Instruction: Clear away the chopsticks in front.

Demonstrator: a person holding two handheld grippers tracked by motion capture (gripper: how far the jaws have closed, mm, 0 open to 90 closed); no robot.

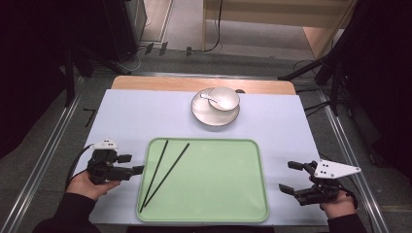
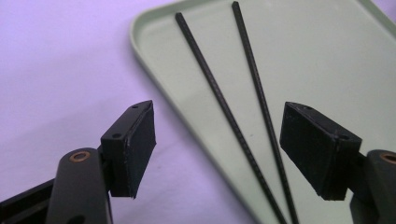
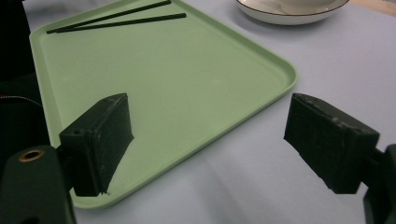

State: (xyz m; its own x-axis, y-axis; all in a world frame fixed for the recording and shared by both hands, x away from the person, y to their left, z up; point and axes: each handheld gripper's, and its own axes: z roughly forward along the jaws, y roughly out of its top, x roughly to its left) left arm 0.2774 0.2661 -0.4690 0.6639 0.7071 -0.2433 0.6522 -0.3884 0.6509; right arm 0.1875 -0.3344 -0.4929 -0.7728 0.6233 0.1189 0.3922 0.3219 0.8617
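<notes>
A pale green tray [image 1: 218,179] lies on the white table sheet near the front edge. Two black chopsticks [image 1: 166,174] rest on its left part, close together at the near end and spread apart toward the back. My left gripper [image 1: 132,164] hovers just left of the tray, open, pointing at it. In the left gripper view the open gripper [image 2: 219,149] has the chopsticks [image 2: 219,95] lying beyond it, untouched. My right gripper [image 1: 290,177] is open to the right of the tray, and in its own view the gripper [image 3: 208,140] faces the tray's near corner [image 3: 163,70].
A white bowl [image 1: 223,98] with a white spoon [image 1: 210,98] in it sits on a dark-rimmed plate [image 1: 214,119] behind the tray. The plate's rim [image 3: 289,16] shows at the top of the right gripper view. The table's wooden back edge [image 1: 160,83] lies beyond.
</notes>
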